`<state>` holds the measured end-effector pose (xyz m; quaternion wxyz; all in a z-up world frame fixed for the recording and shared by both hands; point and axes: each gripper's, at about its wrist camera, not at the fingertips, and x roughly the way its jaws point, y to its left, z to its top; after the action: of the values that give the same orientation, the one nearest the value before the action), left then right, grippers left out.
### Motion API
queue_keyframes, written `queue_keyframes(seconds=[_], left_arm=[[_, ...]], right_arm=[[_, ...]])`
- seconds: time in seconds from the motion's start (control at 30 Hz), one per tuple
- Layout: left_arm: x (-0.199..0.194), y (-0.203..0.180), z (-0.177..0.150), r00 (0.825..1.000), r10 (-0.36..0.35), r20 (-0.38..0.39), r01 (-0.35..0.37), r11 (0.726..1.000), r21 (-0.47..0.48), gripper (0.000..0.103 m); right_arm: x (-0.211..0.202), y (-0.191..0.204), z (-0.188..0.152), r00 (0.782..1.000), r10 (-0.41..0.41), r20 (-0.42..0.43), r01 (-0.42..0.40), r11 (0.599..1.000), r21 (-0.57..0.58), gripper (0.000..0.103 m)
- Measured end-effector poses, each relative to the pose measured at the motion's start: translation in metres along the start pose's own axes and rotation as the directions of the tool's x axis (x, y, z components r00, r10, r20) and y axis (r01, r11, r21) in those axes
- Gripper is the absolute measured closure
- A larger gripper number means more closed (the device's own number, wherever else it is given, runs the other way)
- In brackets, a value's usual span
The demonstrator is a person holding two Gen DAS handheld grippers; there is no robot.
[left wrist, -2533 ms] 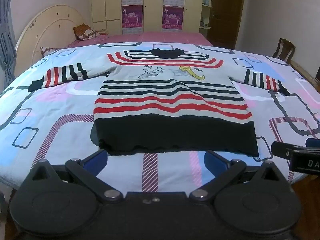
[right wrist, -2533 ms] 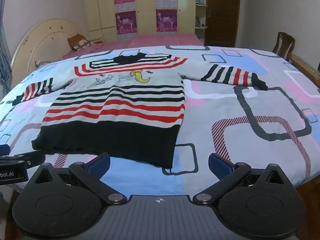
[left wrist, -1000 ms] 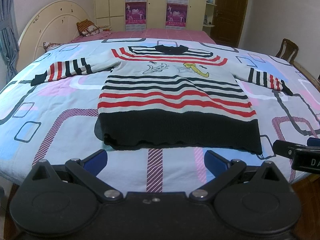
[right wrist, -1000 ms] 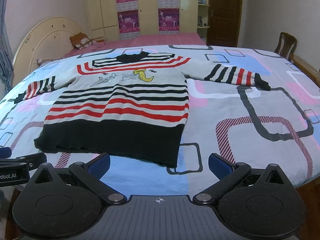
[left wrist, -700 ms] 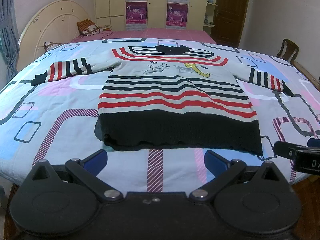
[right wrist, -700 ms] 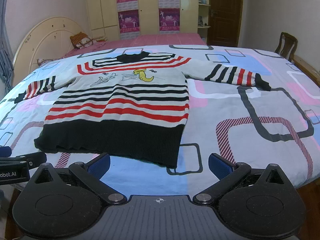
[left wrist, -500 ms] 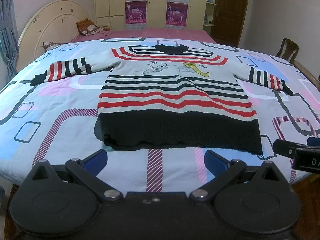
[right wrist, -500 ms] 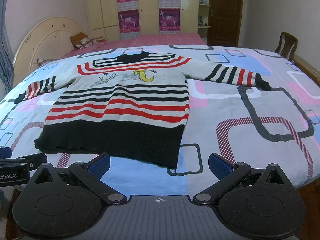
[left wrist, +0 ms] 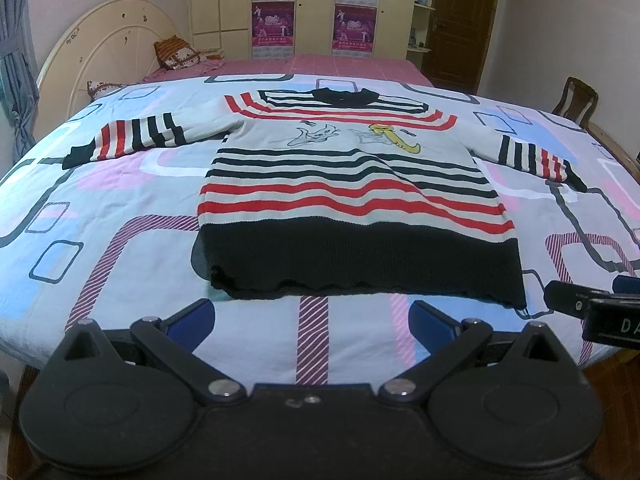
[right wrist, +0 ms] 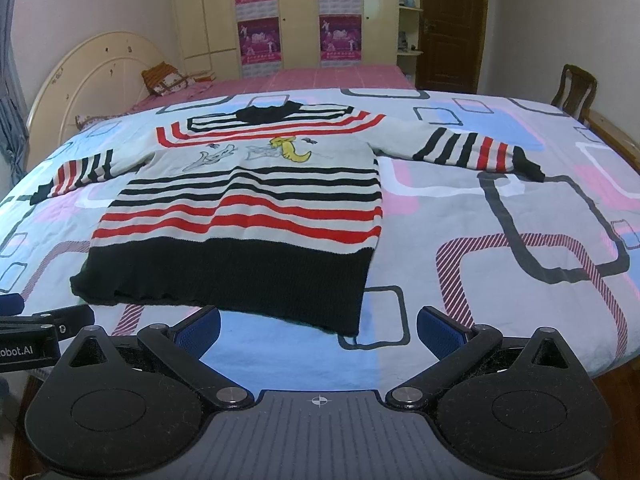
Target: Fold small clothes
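Observation:
A small striped sweater (left wrist: 352, 196) lies flat and spread out on the patterned bedspread (left wrist: 100, 220), black hem nearest me, both sleeves stretched sideways. It also shows in the right wrist view (right wrist: 240, 216). My left gripper (left wrist: 312, 320) is open and empty, just short of the hem's middle. My right gripper (right wrist: 318, 332) is open and empty, near the hem's right corner. Each gripper's side shows at the edge of the other's view.
A rounded cream headboard (left wrist: 104, 52) and pillows stand at the far left. Wardrobes with posters (left wrist: 312, 8) and a dark door (left wrist: 460, 20) line the back wall. A wooden chair (right wrist: 572, 88) stands at the right of the bed.
Both grippers have drifted slightly over 2.5 s, so the sweater sits a little differently in view. In the last second almost nothing has moved. The jaws stay open.

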<state>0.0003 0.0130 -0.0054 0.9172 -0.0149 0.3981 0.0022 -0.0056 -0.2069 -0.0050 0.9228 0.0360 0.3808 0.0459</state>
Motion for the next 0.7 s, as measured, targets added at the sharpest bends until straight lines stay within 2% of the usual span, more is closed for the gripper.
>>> queue_keyframes(seconds=[0.7], left_arm=[[0.0011, 0.0042, -0.0016, 1.000, 0.003, -0.005, -0.003, 1.000, -0.009, 0.000]], right_arm=[[0.0022, 0.0049, -0.0011, 1.000, -0.007, -0.005, 0.007, 1.000, -0.008, 0.000]])
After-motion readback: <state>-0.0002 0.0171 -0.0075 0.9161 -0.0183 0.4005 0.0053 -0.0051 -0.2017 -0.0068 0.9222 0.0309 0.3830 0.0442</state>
